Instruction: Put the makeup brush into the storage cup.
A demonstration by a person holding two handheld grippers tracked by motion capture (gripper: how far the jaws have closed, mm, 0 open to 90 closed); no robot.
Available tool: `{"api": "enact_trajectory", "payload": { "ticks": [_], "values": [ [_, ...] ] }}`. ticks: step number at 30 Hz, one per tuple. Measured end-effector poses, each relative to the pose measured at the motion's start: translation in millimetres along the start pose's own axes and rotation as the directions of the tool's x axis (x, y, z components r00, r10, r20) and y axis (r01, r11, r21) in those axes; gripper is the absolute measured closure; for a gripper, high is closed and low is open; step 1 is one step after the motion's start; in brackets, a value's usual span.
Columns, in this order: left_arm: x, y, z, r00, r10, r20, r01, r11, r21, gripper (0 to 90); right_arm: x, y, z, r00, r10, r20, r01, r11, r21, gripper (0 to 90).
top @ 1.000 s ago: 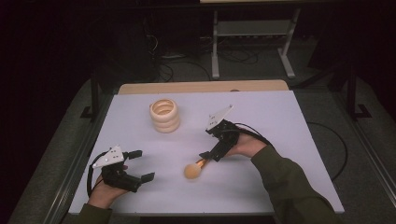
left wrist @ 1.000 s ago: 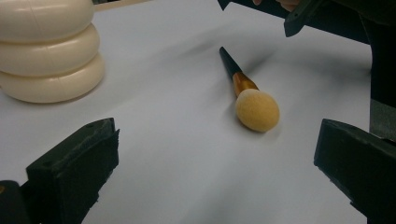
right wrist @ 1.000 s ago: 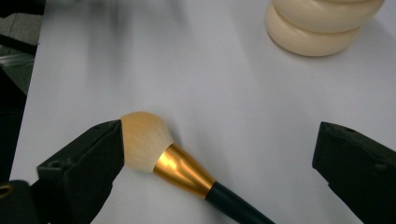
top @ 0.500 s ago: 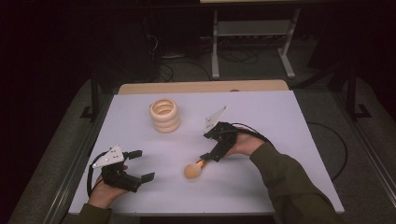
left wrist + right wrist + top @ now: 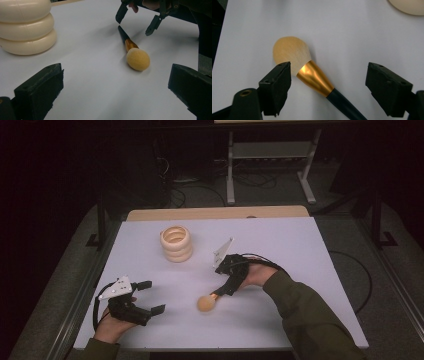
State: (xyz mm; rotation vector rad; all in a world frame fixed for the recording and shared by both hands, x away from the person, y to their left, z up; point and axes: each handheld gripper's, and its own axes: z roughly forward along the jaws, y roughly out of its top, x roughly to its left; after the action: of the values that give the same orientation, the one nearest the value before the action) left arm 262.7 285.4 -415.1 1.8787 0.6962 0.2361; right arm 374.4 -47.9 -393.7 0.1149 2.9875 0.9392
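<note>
A makeup brush [image 5: 205, 303] with a tan round head, gold ferrule and dark handle lies flat on the white table [image 5: 300, 250]. My right gripper [image 5: 220, 292] hovers over its handle, jaws pointing down and toward the table's front. In the right gripper view the gripper [image 5: 330, 75] straddles the brush [image 5: 312, 76]. The jaws have just been closing, and a gap remains on each side, so it is open. My left gripper [image 5: 152, 296] rests open at the front left, and its own view shows the brush [image 5: 137, 58] ahead of it.
A stack of three cream rings [image 5: 176, 242] stands upright at the back left of the table, also seen as rings [image 5: 25, 27] close on the left. A wooden strip [image 5: 215, 213] edges the far side. Beyond it are cables and a metal stand.
My right gripper's jaws have narrowed around the brush handle with little shift of the hand. The brush, the ring stack and my left gripper have not moved.
</note>
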Motion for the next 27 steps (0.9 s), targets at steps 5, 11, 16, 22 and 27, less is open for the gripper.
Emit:
{"api": "enact_trajectory", "payload": {
  "ticks": [5, 11, 16, 22, 27],
  "values": [
    [0.3, 0.0, 0.0, 1.0, 0.001, -0.001, -0.001, 1.0, 0.002, 0.0, -1.2, -1.2, 4.1, 0.9999, -0.007, -0.014, 0.007, 1.0, 0.029, 23.2],
    [0.6, 0.0, -0.4, 1.0, 0.001, -0.004, -0.001, 1.0, 0.003, 0.0, -1.2, -2.1, 7.4, 0.9994, -0.027, -0.022, 0.028, 0.998, 0.05, 30.8],
    [0.9, -0.2, -0.5, 1.0, 0.0, -0.001, 0.0, 1.0, 0.003, 0.0, -1.8, -3.1, 11.2, 0.9987, -0.039, -0.032, 0.041, 0.997, 0.067, 34.1],
    [1.2, -0.1, -0.8, 1.0, 0.0, 0.0, 0.0, 1.0, 0.004, 0.0, -2.0, -3.9, 15.1, 0.9976, -0.047, -0.05, 0.051, 0.996, 0.079, 37.2],
    [1.0, -0.3, -0.4, 1.0, -0.001, 0.0, 0.001, 1.0, 0.004, 0.0, -1.6, -4.1, 17.0, 0.9965, -0.065, -0.052, 0.07, 0.993, 0.093, 39.9]
  ]
}}
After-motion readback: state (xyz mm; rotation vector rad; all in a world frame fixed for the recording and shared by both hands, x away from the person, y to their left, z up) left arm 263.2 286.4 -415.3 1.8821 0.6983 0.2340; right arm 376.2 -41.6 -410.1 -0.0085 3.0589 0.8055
